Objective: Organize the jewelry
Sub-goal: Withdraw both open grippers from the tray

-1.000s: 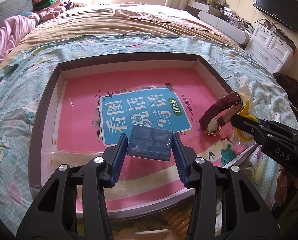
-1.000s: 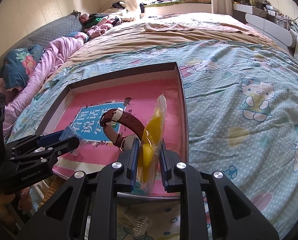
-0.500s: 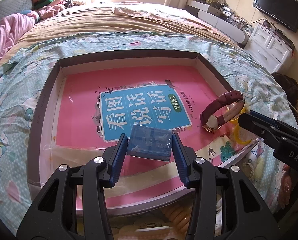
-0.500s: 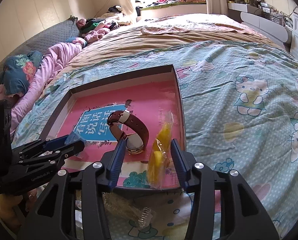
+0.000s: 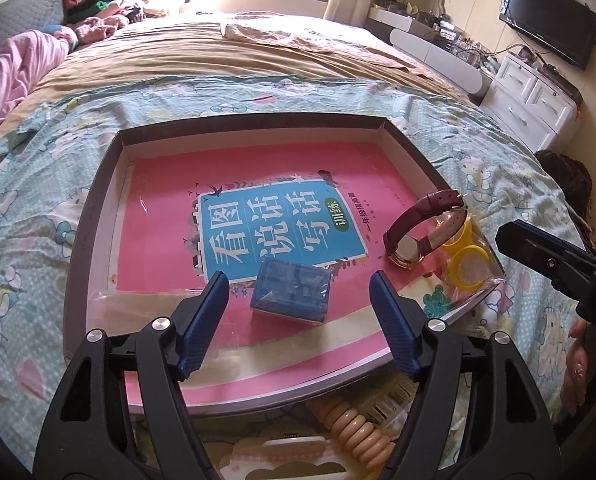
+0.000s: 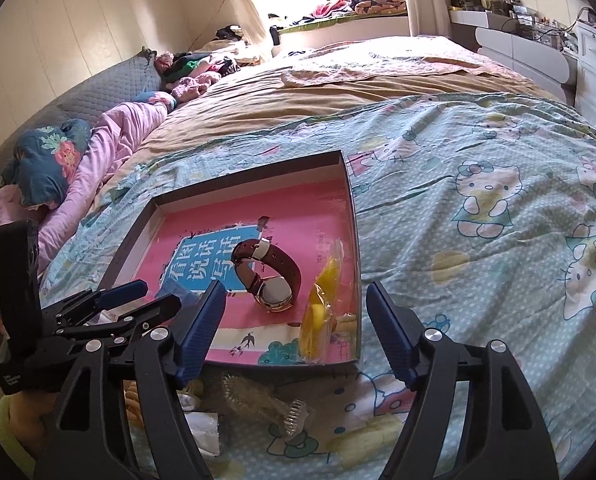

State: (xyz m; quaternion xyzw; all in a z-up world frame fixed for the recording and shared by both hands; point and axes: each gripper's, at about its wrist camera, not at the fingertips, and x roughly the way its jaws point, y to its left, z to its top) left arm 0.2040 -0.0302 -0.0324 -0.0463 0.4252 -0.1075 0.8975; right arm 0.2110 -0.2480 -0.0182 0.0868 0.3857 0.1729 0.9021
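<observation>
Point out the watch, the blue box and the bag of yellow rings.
watch [image 5: 408, 250]: left wrist view, on its dial.
blue box [image 5: 292, 290]: left wrist view, on its lid.
bag of yellow rings [image 6: 318, 308]: right wrist view, on a yellow ring.

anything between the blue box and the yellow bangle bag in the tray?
Yes: the maroon-strap watch lies between the blue box and the bangle bag, right beside the bag. Clearest in the left wrist view.

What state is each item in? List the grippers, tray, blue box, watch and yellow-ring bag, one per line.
left gripper: open, jaws just widened, clear of the box.
right gripper: open, jaws just widened, bag released.
tray: lidless, on the bed.
blue box: closed, lying flat in the tray.
watch: strap buckled, on its side.
bag of yellow rings: lying in the tray's corner beside the watch.
</observation>
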